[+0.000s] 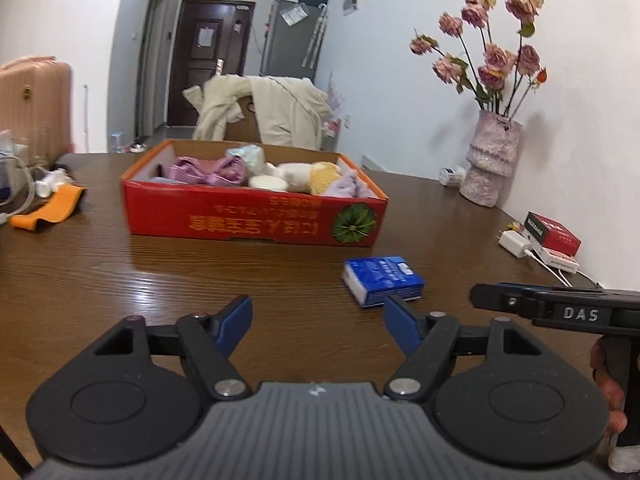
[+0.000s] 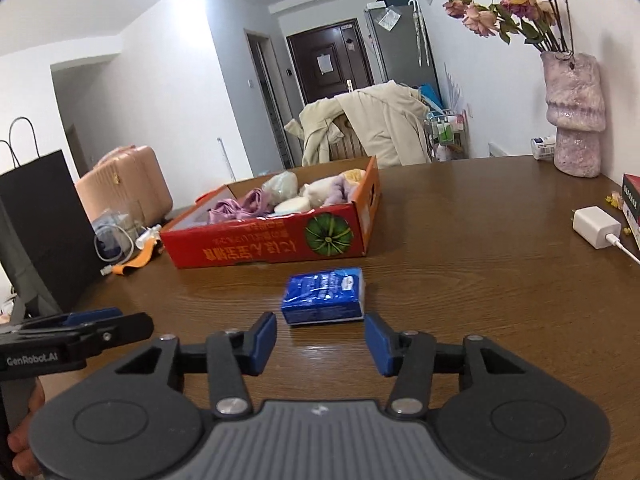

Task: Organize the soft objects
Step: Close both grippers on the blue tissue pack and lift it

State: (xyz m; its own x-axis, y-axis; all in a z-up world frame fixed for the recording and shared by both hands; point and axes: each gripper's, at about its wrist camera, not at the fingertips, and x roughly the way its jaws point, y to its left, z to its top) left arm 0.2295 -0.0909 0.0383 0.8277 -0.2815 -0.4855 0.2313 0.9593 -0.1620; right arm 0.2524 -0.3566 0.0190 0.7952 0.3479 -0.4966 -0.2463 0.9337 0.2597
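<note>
Brown wooden surface [image 2: 460, 240] before us, red cardboard box [image 2: 272, 246] of soft things at its middle, our left hand-held gripper [image 1: 318, 322] parted wide and empty, our right hand-held gripper [image 2: 320, 340] parted around nothing, blue tissue pack [image 2: 324, 296] lying just ahead of its fingertips, untouched.

Box print [image 1: 256, 222] blurred — black bag [image 2: 40, 216] edge-cropped

White walls [image 1: 400, 100], dark door [image 1: 208, 60] — brown wooden table [image 1: 160, 280]
</note>
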